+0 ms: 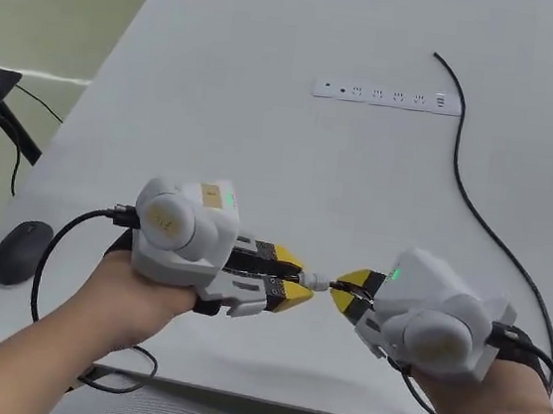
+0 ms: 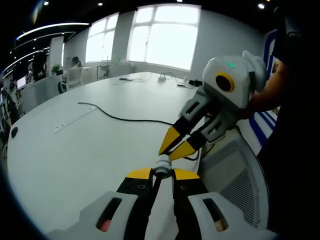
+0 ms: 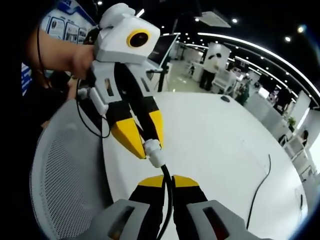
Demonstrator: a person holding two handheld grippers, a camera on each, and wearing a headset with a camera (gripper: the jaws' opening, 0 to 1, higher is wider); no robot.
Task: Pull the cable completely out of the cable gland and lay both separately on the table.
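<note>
Currently above desk's (image 1: 266, 126) near edge: left gripper (image 1: 302, 290) pinches white cable gland (image 2: 162, 167), right gripper (image 1: 340, 286) clamps black cable (image 3: 166, 189) just beside it. Risk: a skewed pull twists gland loose, or cable slides through jaws.

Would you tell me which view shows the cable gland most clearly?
The right gripper view: the white cable gland sits side-on in the left gripper, the black cable running from it into the right gripper. The left gripper view shows it end-on between its own jaws; the head view shows a pale speck between the grippers.
</note>
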